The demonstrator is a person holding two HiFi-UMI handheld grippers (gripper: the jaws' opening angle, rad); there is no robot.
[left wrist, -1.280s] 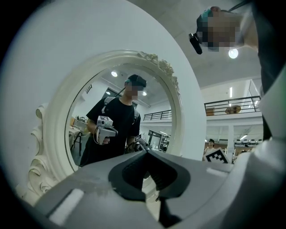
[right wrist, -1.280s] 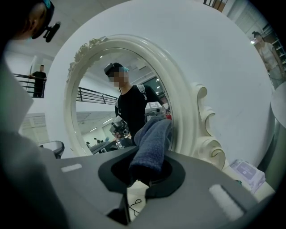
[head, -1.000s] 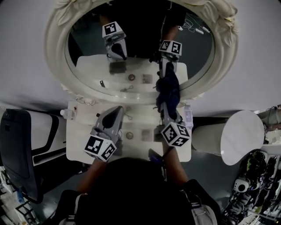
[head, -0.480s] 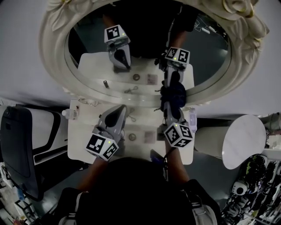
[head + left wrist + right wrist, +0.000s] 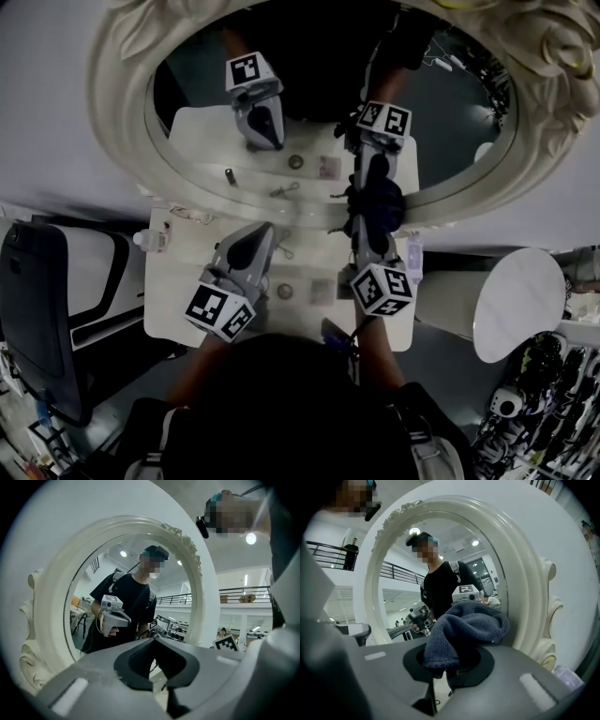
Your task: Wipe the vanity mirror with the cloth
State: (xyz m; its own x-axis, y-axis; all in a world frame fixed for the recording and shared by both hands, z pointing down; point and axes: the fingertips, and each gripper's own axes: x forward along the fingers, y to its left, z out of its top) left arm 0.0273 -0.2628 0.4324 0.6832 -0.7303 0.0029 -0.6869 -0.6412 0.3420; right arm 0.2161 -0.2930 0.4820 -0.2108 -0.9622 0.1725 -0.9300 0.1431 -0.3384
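While the right hand-held gripper [image 5: 449, 665] is clamped on the dark cloth [image 5: 471, 623], the cloth meets its reflection at the mirror's [image 5: 319, 103] lower edge, so wiping looks under way. The next stroke calls for sweeping up across the glass with steady pressure. The left hand-held gripper [image 5: 157, 667], jaws together and empty, hovers over the tabletop [image 5: 169, 300]; no container shows.

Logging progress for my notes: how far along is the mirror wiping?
Done: the cloth is clamped in the right hand-held gripper. In hand: it looks pressed low against the mirror. Left: the rest of the glass; nothing shows how much is wiped. The left hand-held gripper is shut, empty.
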